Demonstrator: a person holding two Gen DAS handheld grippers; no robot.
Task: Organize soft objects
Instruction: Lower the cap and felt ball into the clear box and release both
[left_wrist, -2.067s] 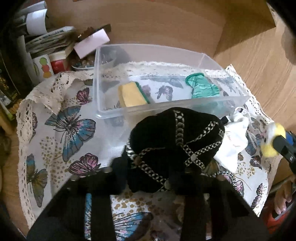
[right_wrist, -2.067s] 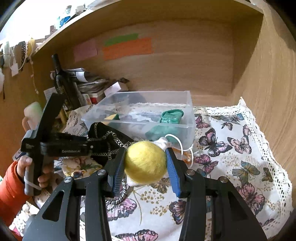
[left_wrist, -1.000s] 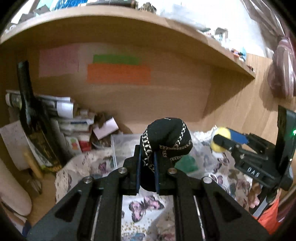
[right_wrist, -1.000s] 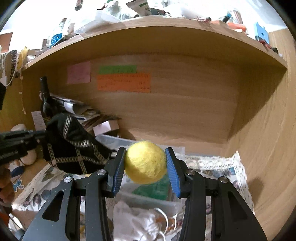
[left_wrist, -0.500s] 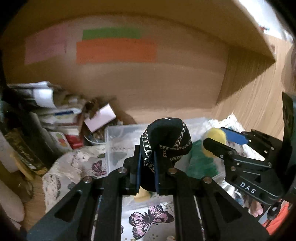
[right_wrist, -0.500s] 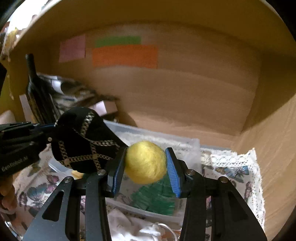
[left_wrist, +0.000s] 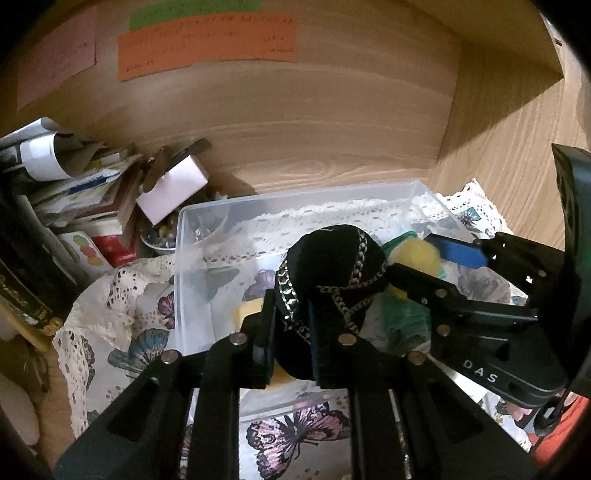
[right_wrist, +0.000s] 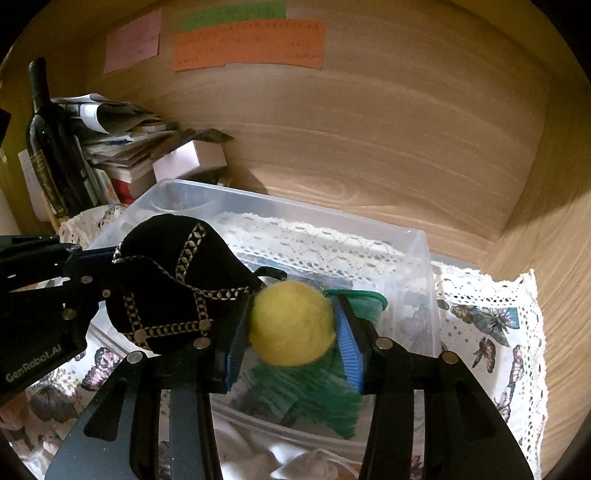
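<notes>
My left gripper (left_wrist: 290, 332) is shut on a black fabric pouch with silver trim (left_wrist: 332, 273) and holds it over the clear plastic bin (left_wrist: 192, 236). My right gripper (right_wrist: 291, 328) is shut on a yellow fuzzy ball (right_wrist: 291, 321), over the same bin (right_wrist: 417, 258). The ball (left_wrist: 421, 254) and the right gripper (left_wrist: 424, 266) show beside the pouch in the left wrist view; the pouch (right_wrist: 173, 277) and left gripper show at the left of the right wrist view. A green cloth (right_wrist: 306, 391) and a yellow sponge (left_wrist: 249, 312) lie in the bin.
The bin stands on a butterfly-print cloth (right_wrist: 495, 325) in a wooden alcove. A dark bottle (right_wrist: 51, 147), stacked papers (right_wrist: 118, 129) and a small pink box (left_wrist: 171, 188) crowd the left back. White fabric (right_wrist: 273, 454) lies in front of the bin.
Both grippers have tilted down and moved forward over the bin, each still holding its object. The pouch and the ball now sit close together above the bin.
</notes>
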